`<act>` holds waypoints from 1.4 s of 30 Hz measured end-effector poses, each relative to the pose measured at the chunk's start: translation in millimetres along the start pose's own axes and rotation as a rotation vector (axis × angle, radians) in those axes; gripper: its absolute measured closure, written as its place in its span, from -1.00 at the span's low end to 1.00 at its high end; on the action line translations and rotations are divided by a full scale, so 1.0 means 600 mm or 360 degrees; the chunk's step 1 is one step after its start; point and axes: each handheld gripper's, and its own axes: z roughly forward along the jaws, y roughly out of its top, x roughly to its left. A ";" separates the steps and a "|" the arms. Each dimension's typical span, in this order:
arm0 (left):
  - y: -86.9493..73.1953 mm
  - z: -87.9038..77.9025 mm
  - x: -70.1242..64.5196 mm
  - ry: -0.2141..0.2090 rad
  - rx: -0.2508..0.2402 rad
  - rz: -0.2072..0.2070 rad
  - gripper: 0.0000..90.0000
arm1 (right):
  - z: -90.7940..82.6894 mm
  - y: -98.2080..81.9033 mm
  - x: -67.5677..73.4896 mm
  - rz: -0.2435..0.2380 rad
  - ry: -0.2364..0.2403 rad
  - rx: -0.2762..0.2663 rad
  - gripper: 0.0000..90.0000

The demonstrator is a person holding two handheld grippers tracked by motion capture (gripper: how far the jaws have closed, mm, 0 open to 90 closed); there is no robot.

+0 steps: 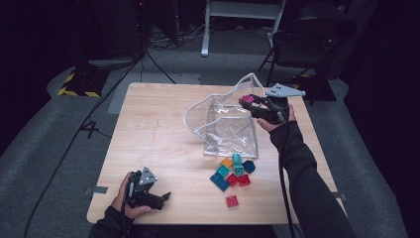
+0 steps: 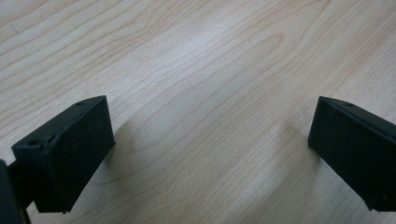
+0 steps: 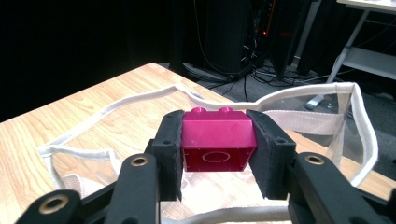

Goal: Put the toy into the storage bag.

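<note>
1. High view: the right tongs (image 1: 255, 103) are carrying a magenta brick (image 1: 247, 101) over the clear bag (image 1: 225, 130) at the far right of the counter (image 1: 148, 129); releasing it inside the mouth looks next. Loose bricks (image 1: 233, 173) are waiting nearer.
2. Left gripper view: the left tongs (image 2: 205, 149) are gaping wide, holding nothing, low over bare wood.
3. Right gripper view: the tongs are pinching the brick's ends, studs pointing up, its long axis running jaw to jaw.

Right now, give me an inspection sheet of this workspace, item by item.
Surface: light wooden table, bare at left.
Job's things: magenta plastic building block clamped above the clear plastic bag with white trim, mouth open.
Clutter: loose pile of teal, red and orange blocks; one red block apart near the front edge.
Grippers: right gripper shut on the block; left gripper open, low at the table.
Cables: black cable along the right sleeve; floor cables.
Surroundings: dark room, chair, grey carpet.
</note>
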 end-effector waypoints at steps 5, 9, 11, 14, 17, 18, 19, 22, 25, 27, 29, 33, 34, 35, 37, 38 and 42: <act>0.000 0.000 0.000 0.0000 0.0000 0.0001 -0.99 | 0.004 -0.006 -0.001 0.0005 -0.0003 0.0021 0.31; 0.000 0.000 0.000 -0.0001 0.0000 0.0000 -0.99 | 0.008 -0.008 0.000 0.0012 -0.0007 0.0029 0.31; 0.000 0.000 0.000 -0.0001 0.0001 0.0001 -0.99 | 0.011 -0.010 0.001 0.0015 -0.0003 0.0037 0.24; 0.000 0.000 0.000 -0.0001 0.0001 0.0001 -0.99 | 0.011 -0.011 0.002 0.0018 -0.0015 0.0034 0.23; 0.000 0.000 0.000 -0.0001 0.0000 0.0001 -0.99 | 0.009 -0.012 0.001 0.0018 -0.0017 0.0027 0.21; 0.000 0.000 0.000 -0.0001 0.0001 0.0002 -0.99 | 0.007 -0.012 0.001 0.0016 -0.0017 0.0022 0.21; 0.000 0.000 0.000 -0.0001 0.0000 0.0002 -0.99 | 0.006 -0.012 0.001 0.0024 -0.0011 0.0021 0.21; 0.000 0.000 0.000 -0.0001 0.0000 0.0001 -0.99 | 0.001 -0.013 0.001 0.0010 -0.0007 0.0015 0.21; 0.000 0.000 0.000 -0.0001 -0.0002 -0.0002 -0.99 | -0.007 -0.013 0.000 -0.0006 -0.0018 0.0014 0.20; 0.000 0.000 0.000 -0.0002 -0.0001 -0.0005 -0.99 | -0.016 -0.014 -0.002 -0.0005 -0.0018 -0.0006 0.19; 0.000 0.000 0.000 -0.0001 0.0001 -0.0002 -0.99 | -0.019 -0.014 -0.002 -0.0008 -0.0020 -0.0009 0.18; 0.000 0.000 0.000 -0.0001 0.0001 -0.0009 -0.99 | -0.036 -0.016 -0.003 -0.0037 -0.0029 -0.0010 0.15; 0.000 0.000 0.000 -0.0001 0.0001 -0.0009 -0.99 | -0.036 -0.016 -0.003 -0.0037 -0.0029 -0.0010 0.15; 0.000 0.000 0.000 -0.0002 0.0002 -0.0010 -0.99 | -0.040 -0.017 -0.004 -0.0039 -0.0033 -0.0005 0.14; 0.000 0.000 0.000 -0.0002 0.0001 -0.0010 -0.99 | -0.048 -0.018 -0.006 -0.0042 -0.0034 -0.0017 0.13; 0.000 0.000 0.000 -0.0002 0.0001 -0.0010 -0.99 | -0.054 -0.020 -0.007 -0.0035 -0.0032 -0.0027 0.13; 0.000 0.000 0.000 -0.0002 0.0002 -0.0010 -0.99 | -0.074 -0.027 -0.010 -0.0038 -0.0025 -0.0038 0.12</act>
